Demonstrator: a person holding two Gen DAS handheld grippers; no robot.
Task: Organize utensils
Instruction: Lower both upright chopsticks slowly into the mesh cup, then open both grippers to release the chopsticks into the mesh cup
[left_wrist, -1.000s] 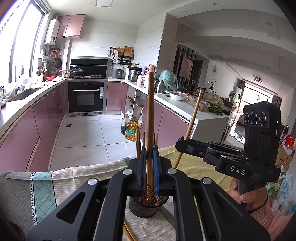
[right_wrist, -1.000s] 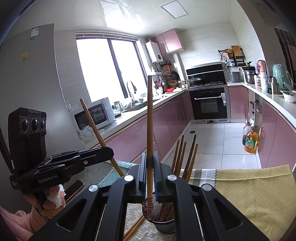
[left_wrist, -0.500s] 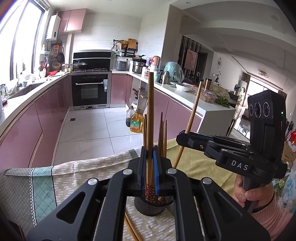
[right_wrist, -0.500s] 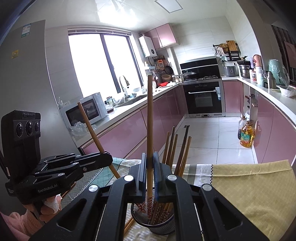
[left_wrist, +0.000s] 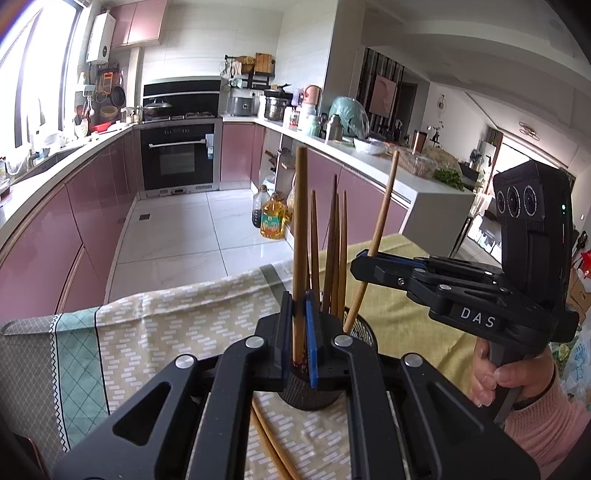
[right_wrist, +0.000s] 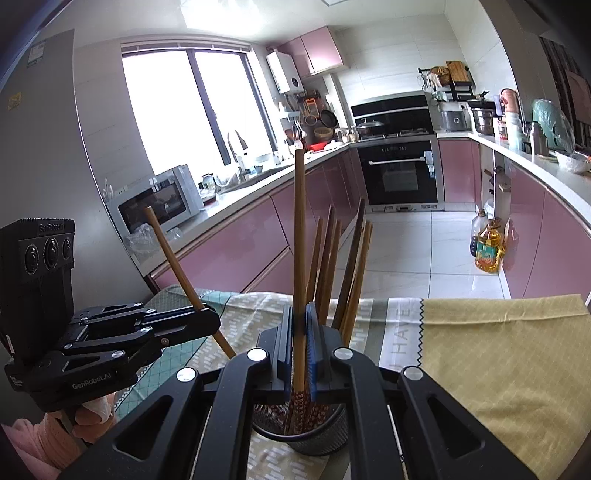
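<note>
Above one holder (right_wrist: 317, 432), two tools each pinch one chopstick.

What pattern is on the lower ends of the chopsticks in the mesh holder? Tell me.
A small red-and-white patterned band on the chopsticks inside the black mesh holder; clearest in the right wrist view.

Left gripper (left_wrist: 300, 332): jaws shut tight, clamped on one upright chopstick (left_wrist: 301, 236), tilted downward. Right gripper (right_wrist: 300, 343): same, shut on its own chopstick (right_wrist: 299, 240), pointing down-fwd. Both side by side, near each other. Right hand (left_wrist: 513, 373) wrapped round handle; pink sleeve at wrist.
</note>
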